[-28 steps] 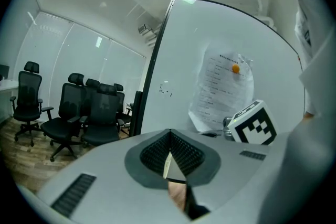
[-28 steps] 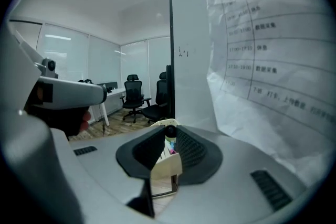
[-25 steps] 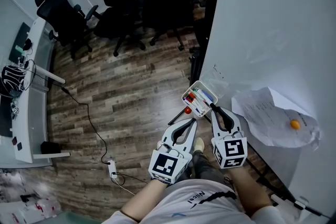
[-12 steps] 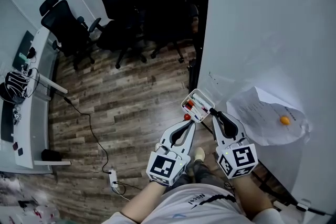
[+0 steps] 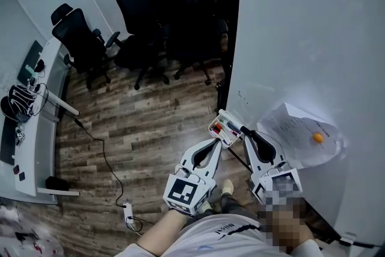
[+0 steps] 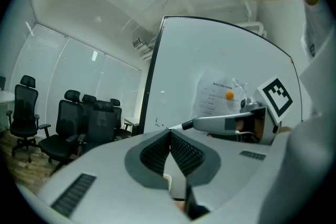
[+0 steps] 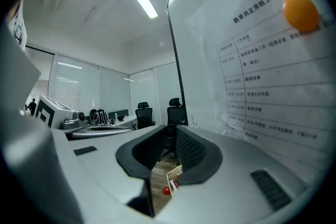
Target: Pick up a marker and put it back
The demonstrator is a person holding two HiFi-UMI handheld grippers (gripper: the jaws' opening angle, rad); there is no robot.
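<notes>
A small white marker tray (image 5: pixel 217 119) hangs at the left edge of the whiteboard (image 5: pixel 301 39) and holds red, blue and black markers (image 5: pixel 228 127). My right gripper (image 5: pixel 243 129) has its tips just right of the tray. A narrow gap shows between its pads (image 7: pixel 185 147), and only a chair and the floor are seen through it. The tray (image 7: pixel 176 171) and a red ball (image 7: pixel 167 191) show low in that gap. My left gripper (image 5: pixel 215 142) is just below the tray, shut, its pads (image 6: pixel 184 152) meeting at the tip with nothing between them.
A plastic-sleeved paper (image 5: pixel 289 132) is pinned on the whiteboard by an orange magnet (image 5: pixel 317 137), right of my right gripper. Several black office chairs (image 5: pixel 162 15) stand on the wooden floor beyond. A white desk (image 5: pixel 33 123) and a cable (image 5: pixel 102 147) lie at the left.
Both grippers have risen beside the whiteboard's edge, and their tips now sit closer to the tray. The jaws look unchanged.
</notes>
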